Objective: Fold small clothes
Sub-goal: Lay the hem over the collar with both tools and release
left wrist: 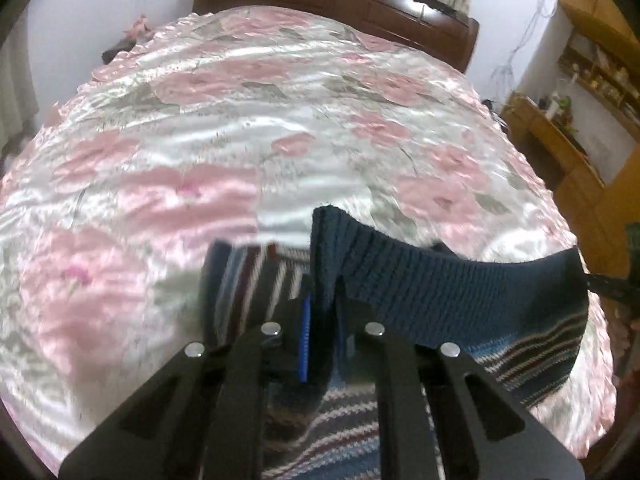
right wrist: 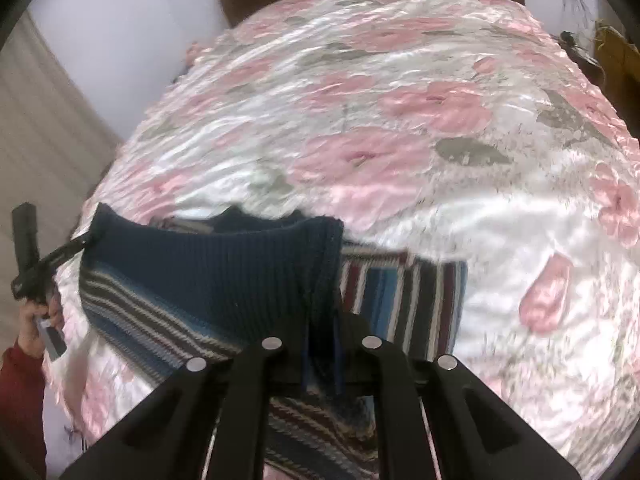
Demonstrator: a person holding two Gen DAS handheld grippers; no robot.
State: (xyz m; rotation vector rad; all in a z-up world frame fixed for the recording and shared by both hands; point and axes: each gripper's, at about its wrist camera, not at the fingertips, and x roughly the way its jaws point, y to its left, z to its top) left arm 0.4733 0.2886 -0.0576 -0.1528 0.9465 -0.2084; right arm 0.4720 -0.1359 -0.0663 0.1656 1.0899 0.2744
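Bedspread (left wrist: 224,128), pink-flowered satin, carries my striped sweater (left wrist: 532,344) near its front edge. Ribbed hem lifted and stretched between my left gripper (left wrist: 322,292) and right gripper (right wrist: 320,312), each clamped on one hem corner; lower body lies flat beneath. Judged stage: first fold in hand, not laid; later folds remain.

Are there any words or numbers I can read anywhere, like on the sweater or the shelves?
No readable text anywhere in either view.
Sweater: only stripes and ribbing, no label showing.
Bedspread: only pink flowers, no words.
Shelves: the things on them are too small and blurred to read.
Small card-like thing in the left hand: too blurred to read.
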